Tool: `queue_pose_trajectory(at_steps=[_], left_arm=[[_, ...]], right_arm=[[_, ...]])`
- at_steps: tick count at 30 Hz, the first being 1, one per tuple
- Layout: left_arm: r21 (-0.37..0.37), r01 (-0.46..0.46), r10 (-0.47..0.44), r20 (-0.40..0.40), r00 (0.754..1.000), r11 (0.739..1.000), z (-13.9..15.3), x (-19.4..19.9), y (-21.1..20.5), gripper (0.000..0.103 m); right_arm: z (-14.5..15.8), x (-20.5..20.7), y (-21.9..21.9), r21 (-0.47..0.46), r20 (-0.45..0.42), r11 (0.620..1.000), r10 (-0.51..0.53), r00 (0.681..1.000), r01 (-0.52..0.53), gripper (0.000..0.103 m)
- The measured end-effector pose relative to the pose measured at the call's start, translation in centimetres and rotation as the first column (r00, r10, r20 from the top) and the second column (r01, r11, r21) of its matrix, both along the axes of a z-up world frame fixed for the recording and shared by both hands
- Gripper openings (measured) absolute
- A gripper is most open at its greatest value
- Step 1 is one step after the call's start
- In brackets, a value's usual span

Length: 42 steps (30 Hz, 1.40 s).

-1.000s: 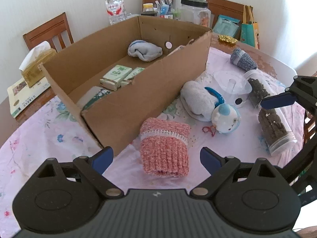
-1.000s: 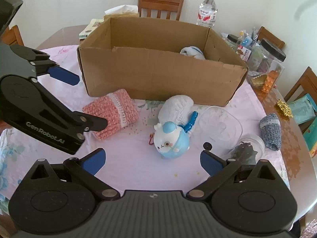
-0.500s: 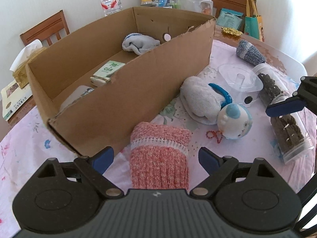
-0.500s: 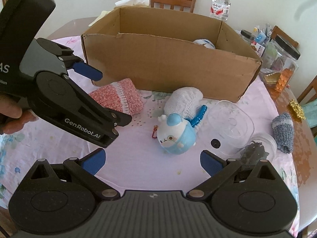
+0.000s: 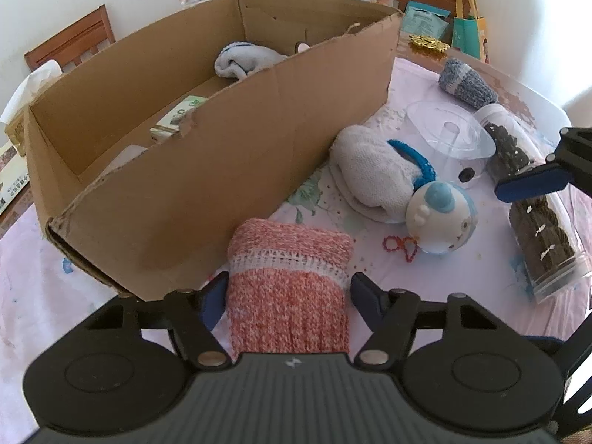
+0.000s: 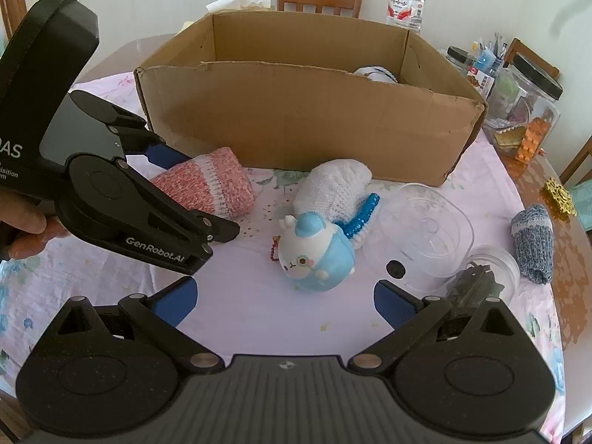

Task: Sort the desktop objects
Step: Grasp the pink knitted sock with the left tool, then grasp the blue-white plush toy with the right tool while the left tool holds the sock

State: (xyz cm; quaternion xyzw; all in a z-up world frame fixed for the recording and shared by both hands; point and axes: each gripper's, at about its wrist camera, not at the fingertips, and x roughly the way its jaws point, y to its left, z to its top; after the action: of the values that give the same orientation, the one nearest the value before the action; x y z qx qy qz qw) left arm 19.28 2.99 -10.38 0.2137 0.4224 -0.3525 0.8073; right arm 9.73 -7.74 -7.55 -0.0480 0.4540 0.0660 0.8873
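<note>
The cardboard box (image 5: 207, 170) was parked upper left of the frame, likely as the drop spot. The pink knitted sock (image 5: 288, 288) was framed low centre between the left gripper (image 5: 285, 296) pads, jaws fairly wide, nothing squeezed yet. The right gripper (image 6: 285, 296) was held wide and empty near the toy (image 6: 318, 255).

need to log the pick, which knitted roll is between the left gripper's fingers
The pink knitted roll with the white band, beside the cardboard box. The white roll and grey-blue roll lie farther off.
</note>
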Motion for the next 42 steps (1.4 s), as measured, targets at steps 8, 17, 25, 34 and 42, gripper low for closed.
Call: queue_pose_trajectory(at_steps=[8,17,25,34,42], left_arm=[[0.004,0.019,-0.019,-0.022,1.000,1.000,0.5,-0.1,0.7,0.062],[0.011,0.047,-0.046,-0.032,0.998,0.999,1.4,-0.6,2.0,0.062],[0.011,0.037,-0.037,-0.029,0.999,0.999,2.1,-0.9,3.2,0.062],[0.000,0.032,-0.032,-0.018,0.999,0.999,2.8,-1.1,4.4,0.062],[-0.002,0.029,-0.029,-0.005,1.000,1.000,3.4,-1.0,5.3,0.062]], right_arm=[[-0.3,0.5,-0.1,-0.004,-0.001,1.000,0.007,1.000,-0.007,0.103],[-0.8,1.5,0.0,0.000,-0.009,1.000,0.023,1.000,-0.023,0.103],[-1.5,2.6,0.0,0.017,-0.024,1.000,0.022,0.999,-0.022,0.103],[-0.5,2.2,1.3,0.015,-0.011,0.997,0.079,0.997,-0.079,0.103],[-0.2,2.3,1.2,-0.015,0.005,0.997,0.081,0.997,-0.081,0.103]])
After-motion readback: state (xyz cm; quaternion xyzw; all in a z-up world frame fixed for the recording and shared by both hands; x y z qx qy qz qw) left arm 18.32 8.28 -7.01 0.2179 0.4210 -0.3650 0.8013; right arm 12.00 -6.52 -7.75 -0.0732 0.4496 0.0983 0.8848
